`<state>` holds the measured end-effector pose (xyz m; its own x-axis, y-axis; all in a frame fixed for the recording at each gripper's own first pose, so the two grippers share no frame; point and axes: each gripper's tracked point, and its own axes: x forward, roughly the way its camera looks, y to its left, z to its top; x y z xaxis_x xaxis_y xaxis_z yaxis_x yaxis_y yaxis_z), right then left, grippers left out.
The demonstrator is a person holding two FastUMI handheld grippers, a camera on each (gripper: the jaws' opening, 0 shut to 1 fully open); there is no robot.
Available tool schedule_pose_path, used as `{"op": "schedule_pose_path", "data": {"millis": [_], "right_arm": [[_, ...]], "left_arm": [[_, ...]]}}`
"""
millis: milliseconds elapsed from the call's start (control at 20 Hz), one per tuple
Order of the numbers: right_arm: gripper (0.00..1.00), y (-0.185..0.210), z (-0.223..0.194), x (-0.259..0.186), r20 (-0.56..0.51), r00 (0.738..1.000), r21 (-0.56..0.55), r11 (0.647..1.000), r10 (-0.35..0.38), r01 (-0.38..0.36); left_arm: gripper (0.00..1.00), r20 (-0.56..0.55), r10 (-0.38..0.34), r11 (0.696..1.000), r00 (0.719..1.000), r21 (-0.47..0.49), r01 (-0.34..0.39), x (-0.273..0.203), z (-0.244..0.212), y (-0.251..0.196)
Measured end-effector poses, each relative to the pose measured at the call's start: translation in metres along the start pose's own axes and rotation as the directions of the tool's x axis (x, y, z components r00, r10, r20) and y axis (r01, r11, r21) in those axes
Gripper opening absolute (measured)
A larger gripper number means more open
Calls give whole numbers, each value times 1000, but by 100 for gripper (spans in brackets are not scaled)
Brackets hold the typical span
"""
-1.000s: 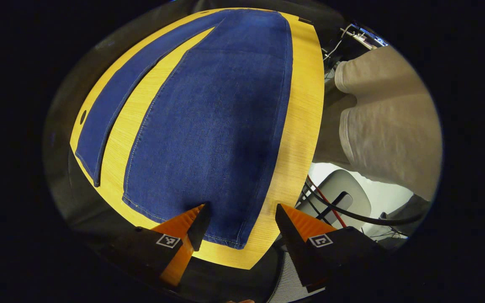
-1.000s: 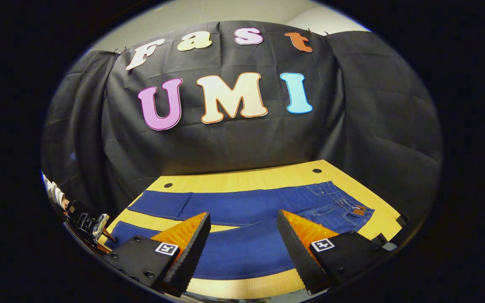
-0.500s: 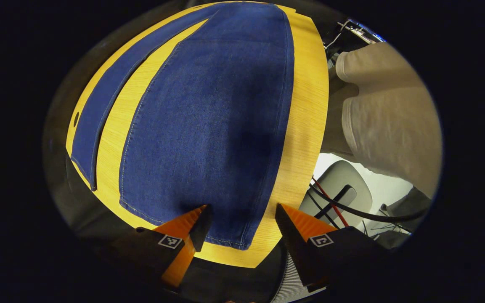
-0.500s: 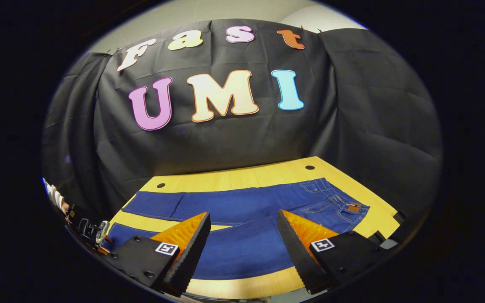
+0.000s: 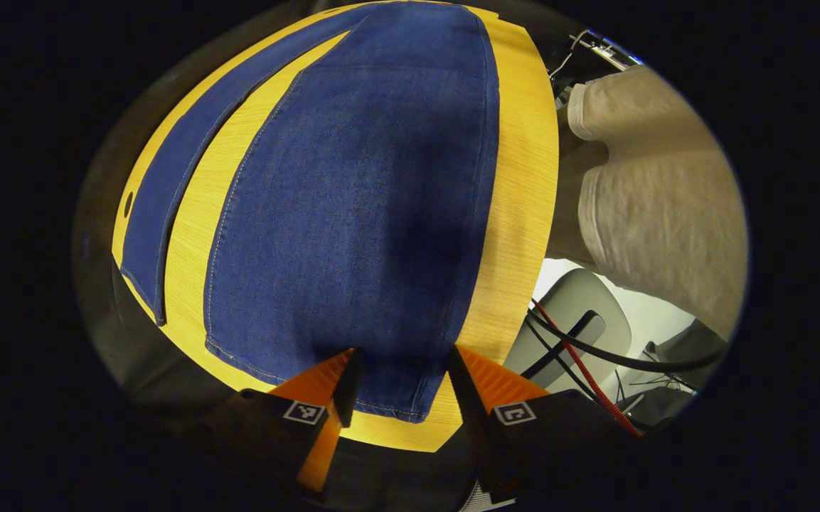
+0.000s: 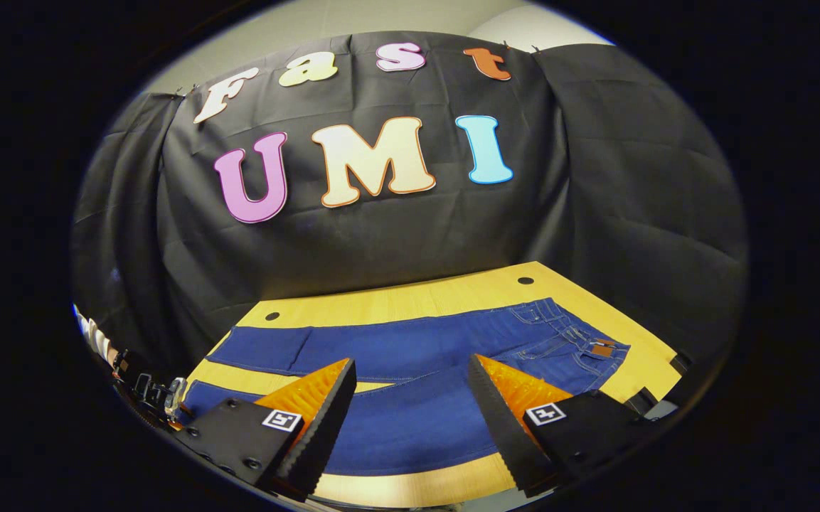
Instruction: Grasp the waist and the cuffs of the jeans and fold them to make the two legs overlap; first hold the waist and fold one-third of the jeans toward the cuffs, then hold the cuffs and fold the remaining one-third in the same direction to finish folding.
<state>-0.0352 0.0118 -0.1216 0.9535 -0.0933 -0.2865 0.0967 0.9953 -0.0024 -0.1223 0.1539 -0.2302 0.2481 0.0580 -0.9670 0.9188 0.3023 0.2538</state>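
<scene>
Jeans (image 5: 353, 206) lie flat and spread along the yellow wooden table (image 5: 523, 178), the two legs apart with a strip of bare wood between them. In the left gripper view the near leg runs away from the camera and its hemmed cuff (image 5: 381, 402) sits at the table's close end. The left gripper (image 5: 399, 373) is down at that cuff, fingers part-way apart, straddling the hem's corner; whether either finger actually touches the denim I cannot tell, and nothing is clamped yet. In the right gripper view the waist (image 6: 594, 352), with its leather patch, lies toward the right end of the table, and the right gripper (image 6: 410, 398) hangs above the near leg's middle with its fingers wide apart, holding nothing.

The step in hand looks like the first one: pinching cuff and waist so one leg can be laid over the other. To do it well, the left fingers should slide one under and one over the hem, taking both layers of denim near the outer seam. The right gripper needs to travel to the waistband before any lifting, so both ends rise together and the leg swings over without twisting.
</scene>
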Motion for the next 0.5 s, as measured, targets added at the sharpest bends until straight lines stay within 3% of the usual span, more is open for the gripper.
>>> {"op": "schedule_pose_path", "data": {"millis": [250, 300, 350, 400, 500], "right_arm": [[98, -13, 3, -1, -21, 1000, -26, 999, -18, 18], [98, -14, 3, -1, -29, 999, -33, 999, -20, 19], [98, -15, 5, -3, -32, 999, -34, 999, -17, 16], [98, -14, 8, -4, -32, 999, -35, 999, -7, 6], [98, -18, 14, -10, -59, 998, -74, 997, 22, -26]], "left_arm": [[47, -12, 8, 1000, 1000, -3, -8, 0, 0, 12], [34, -13, 12, 1000, 1000, -4, -12, 0, 0, 15], [28, -10, 15, 1000, 1000, -8, -15, 0, 1, 17], [17, -11, 18, 1000, 1000, -11, -18, 0, 2, 20], [5, -11, 22, 1000, 1000, -10, -22, 1, 3, 21]]}}
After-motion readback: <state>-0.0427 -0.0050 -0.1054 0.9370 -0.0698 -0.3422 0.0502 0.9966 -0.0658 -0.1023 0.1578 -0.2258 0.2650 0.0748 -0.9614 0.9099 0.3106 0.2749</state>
